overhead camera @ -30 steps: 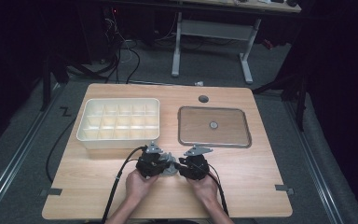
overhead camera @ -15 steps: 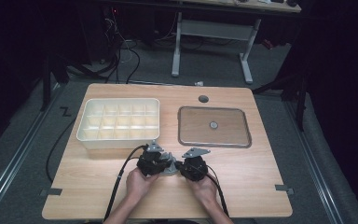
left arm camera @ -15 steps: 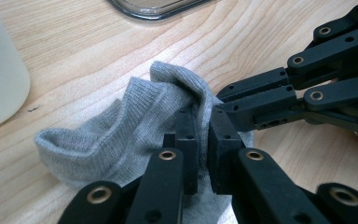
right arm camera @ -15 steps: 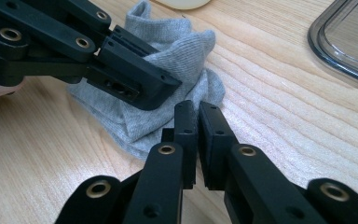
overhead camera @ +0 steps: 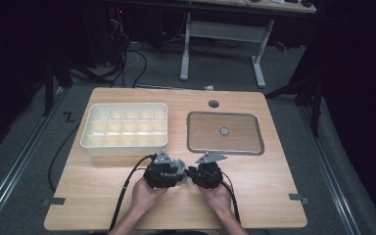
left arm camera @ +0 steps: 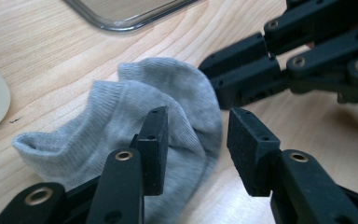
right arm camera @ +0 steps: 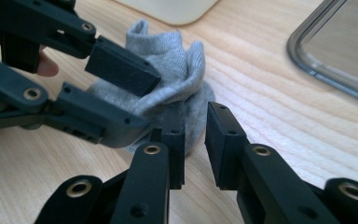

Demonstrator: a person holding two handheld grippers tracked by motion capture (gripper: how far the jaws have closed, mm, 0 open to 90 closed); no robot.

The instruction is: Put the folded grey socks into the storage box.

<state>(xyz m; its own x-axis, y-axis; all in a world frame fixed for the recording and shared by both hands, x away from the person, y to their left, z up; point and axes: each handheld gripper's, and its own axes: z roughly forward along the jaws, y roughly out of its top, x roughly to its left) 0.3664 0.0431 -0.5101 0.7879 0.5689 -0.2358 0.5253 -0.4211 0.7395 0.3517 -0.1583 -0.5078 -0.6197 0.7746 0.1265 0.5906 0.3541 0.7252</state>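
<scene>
Nearby, compartment box (overhead camera: 125, 128) and tray (overhead camera: 225, 132)

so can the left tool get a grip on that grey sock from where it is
Probably yes. The left tool is open right at the grey sock, one jaw already over the fabric. The right tool crowds the sock's far edge but leaves the near side free.

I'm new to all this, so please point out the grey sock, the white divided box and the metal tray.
grey sock (left arm camera: 121, 112): left gripper view, its ribbed middle.
white divided box (overhead camera: 125, 146): high view, its front wall.
metal tray (overhead camera: 225, 150): high view, its near rim.
</scene>
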